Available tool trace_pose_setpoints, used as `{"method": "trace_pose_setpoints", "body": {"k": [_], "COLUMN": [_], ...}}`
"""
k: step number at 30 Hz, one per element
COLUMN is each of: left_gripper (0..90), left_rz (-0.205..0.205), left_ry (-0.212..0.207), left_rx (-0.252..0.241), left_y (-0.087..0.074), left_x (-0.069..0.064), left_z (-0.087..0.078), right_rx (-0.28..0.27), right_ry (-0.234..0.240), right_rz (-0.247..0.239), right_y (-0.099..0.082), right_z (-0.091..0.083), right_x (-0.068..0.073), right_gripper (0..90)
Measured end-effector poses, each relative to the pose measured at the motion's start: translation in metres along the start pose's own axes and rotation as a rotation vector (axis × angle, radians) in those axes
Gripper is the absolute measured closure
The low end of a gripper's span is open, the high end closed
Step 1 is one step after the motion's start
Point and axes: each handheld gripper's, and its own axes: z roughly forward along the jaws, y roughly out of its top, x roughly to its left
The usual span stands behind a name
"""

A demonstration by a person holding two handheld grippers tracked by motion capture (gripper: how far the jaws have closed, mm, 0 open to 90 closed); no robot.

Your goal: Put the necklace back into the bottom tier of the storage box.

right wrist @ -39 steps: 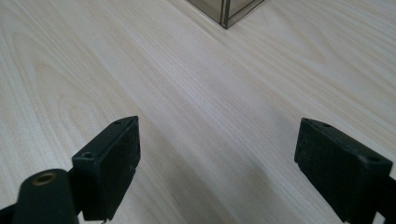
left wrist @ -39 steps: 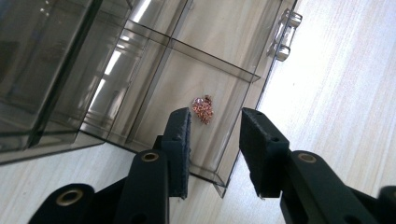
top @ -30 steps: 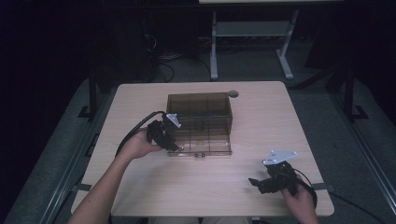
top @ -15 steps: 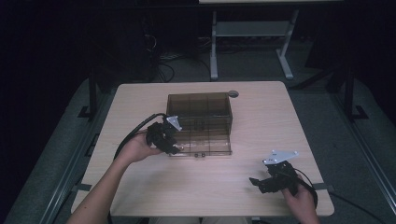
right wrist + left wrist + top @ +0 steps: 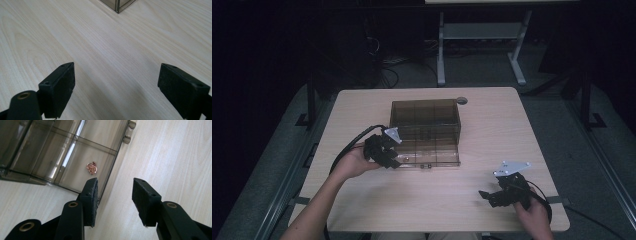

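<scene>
Two grippers, one smoky box [image 5: 426, 131] mid-table.
Left gripper [image 5: 390, 159] at the box's near-left edge has just been opening, nothing between; right gripper [image 5: 490, 196] gapes, well apart. A copper bit [image 5: 91, 167] inside is hard to identify.

The high view is dim: the table [image 5: 427, 200] is evenly lit from above and the surroundings are nearly black. The two gripper views are bright. A white glare streak crosses the smoked plastic organizer box [image 5: 67, 157]. Near jaws appear slightly soft.
</scene>
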Motion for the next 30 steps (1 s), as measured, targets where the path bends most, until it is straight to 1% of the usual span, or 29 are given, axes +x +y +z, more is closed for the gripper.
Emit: {"method": "trace_pose_setpoints", "body": {"k": [2, 7, 13, 24, 29, 30], "left_gripper": [55.5, 55.1, 54.3, 52.2, 50.7, 50.4], "left_rz": [0.005, 0.003, 0.013, 0.009, -0.004, 0.000], "left_ry": [-0.001, -0.003, -0.001, -0.003, -0.004, -0.002], "left_rx": [0.003, -0.002, -0.007, -0.018, -0.028, -0.025], "left_y": [-0.001, -0.004, -0.005, -0.011, -0.014, -0.014], "left_x": [-0.001, -0.004, -0.008, -0.015, -0.016, -0.016], "left_z": [0.000, -0.001, -0.003, -0.004, -0.006, -0.007], "right_rx": [0.001, 0.005, 0.003, 0.006, 0.007, 0.006], "right_ry": [-0.001, -0.001, 0.000, -0.002, -0.002, -0.003], "right_rz": [0.002, 0.002, 0.002, 0.002, 0.002, 0.003], "right_y": [0.000, 0.000, 0.000, 0.000, 0.000, 0.000], "right_z": [0.000, 0.000, 0.000, 0.000, 0.000, 0.000], "right_x": [0.000, 0.000, 0.000, 0.001, 0.001, 0.001], "right_gripper": [13.8, 13.8, 13.7, 13.8, 13.8, 13.8]}}
